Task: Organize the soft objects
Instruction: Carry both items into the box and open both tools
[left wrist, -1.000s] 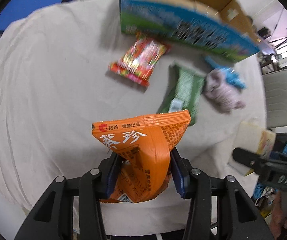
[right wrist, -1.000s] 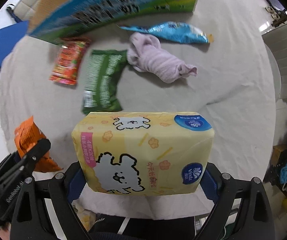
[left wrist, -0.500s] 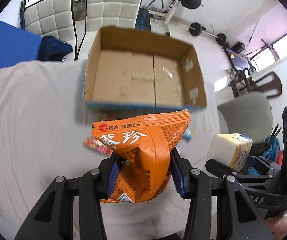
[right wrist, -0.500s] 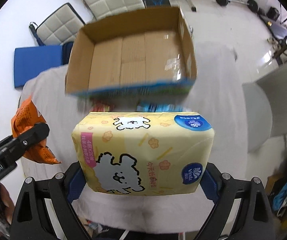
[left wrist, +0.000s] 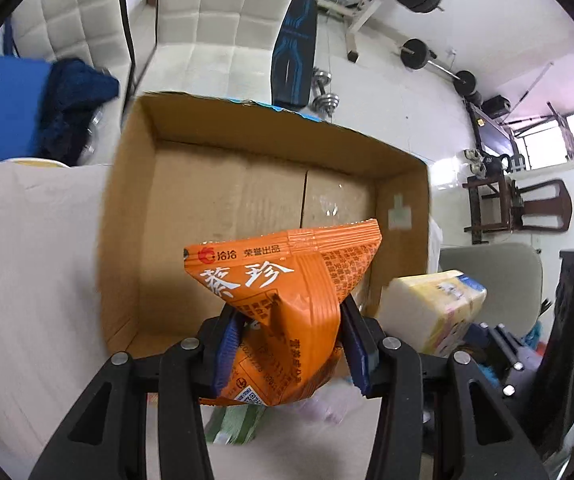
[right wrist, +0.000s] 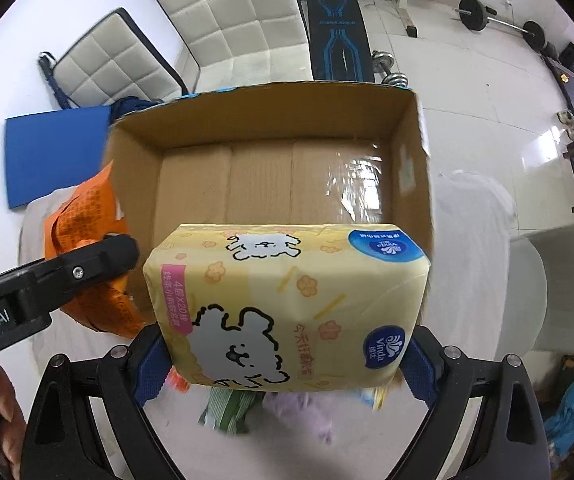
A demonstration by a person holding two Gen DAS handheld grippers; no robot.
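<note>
An orange snack bag (left wrist: 287,300), printed with white Chinese characters and a small red round logo along its crimped top seal, is pinched at its waist between the blue pads of the left gripper (left wrist: 293,344), whose jaws are closed narrowly on it; the top of the bag stands above the fingers and its lower end hangs below them. A yellow tissue pack (right wrist: 287,304), marked "Vinda" on two blue badges, "4层X20抽" on a pink strip and drawn with white fluffy dogs, is clamped across its width by the right gripper (right wrist: 283,360), whose jaws are spread wide against the two ends of the pack. Both items are held in the air just in front of the near wall of an open cardboard box (right wrist: 271,168); its brown floor is bare, with a strip of shiny tape along the seam. The box rim has a blue printed outer edge. In the right wrist view, the lettering "Robot.AI" can be read on the left gripper's body, at the left. Below the held items, a green packet (right wrist: 227,408) and a lilac cloth (right wrist: 307,412) lie blurred on the grey-white tablecloth (left wrist: 27,260). Beyond the box, padded white chairs (right wrist: 231,16) and a blue weight bench (right wrist: 337,36) are visible.
</note>
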